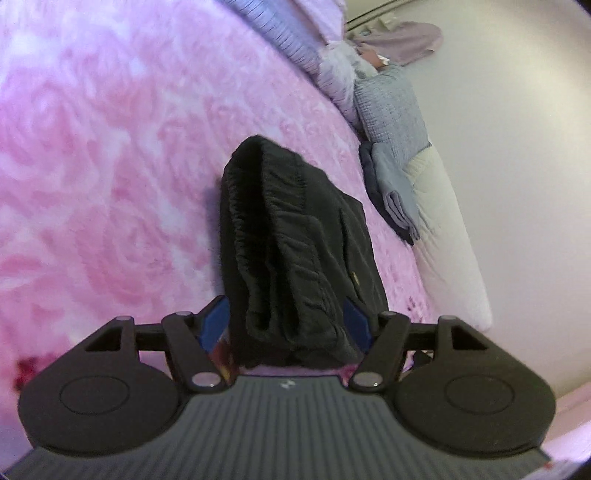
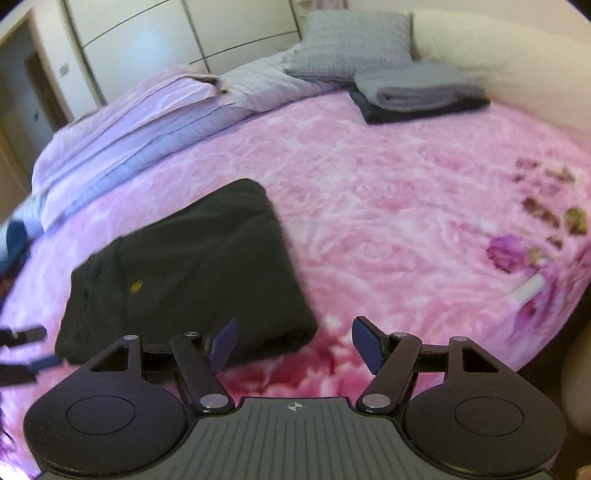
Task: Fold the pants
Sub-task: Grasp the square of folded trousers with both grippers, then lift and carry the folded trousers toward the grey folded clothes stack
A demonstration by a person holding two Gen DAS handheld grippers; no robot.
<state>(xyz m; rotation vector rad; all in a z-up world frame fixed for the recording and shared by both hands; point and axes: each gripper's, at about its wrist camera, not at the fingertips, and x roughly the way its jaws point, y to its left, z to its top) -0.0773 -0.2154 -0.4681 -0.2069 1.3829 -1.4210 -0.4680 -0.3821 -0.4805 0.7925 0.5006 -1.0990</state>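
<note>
The left tool [image 1: 284,325] stands with its jaws apart; the folded black pants [image 1: 295,240] lie between the two blue pads [image 1: 356,323]. Whether the pads press on the fabric cannot be told from the left wrist view. The elastic waistband faces upward on the fold, and a small yellow mark shows on the right face of the bundle.

The right tool [image 2: 295,345] stands with its jaws apart and nothing between them. Its left pad [image 2: 223,343] overlaps the near right corner of the pants [image 2: 184,273] in the picture; contact cannot be told. Its right pad hangs over bare blanket.

The pants rest on a pink blanket [image 2: 388,206] with a rose pattern, which covers a bed. One pair of pants is in view, folded into a compact rectangle. In the right wrist view, the left tool's fingers [image 2: 26,347] appear at the left edge, just beside the pants.

Farther out, one stack of folded garments [image 2: 417,96] lies near the head of the bed, well apart from the pants: one grey piece on top of one dark piece. One grey knitted pillow [image 2: 354,40] leans behind the stack. Lilac bedding [image 2: 147,110] lies bunched along the far side of the bed. One pale headboard [image 2: 517,44] stands behind the pillow. Light cabinet doors [image 2: 147,33] close off the room beyond.
</note>
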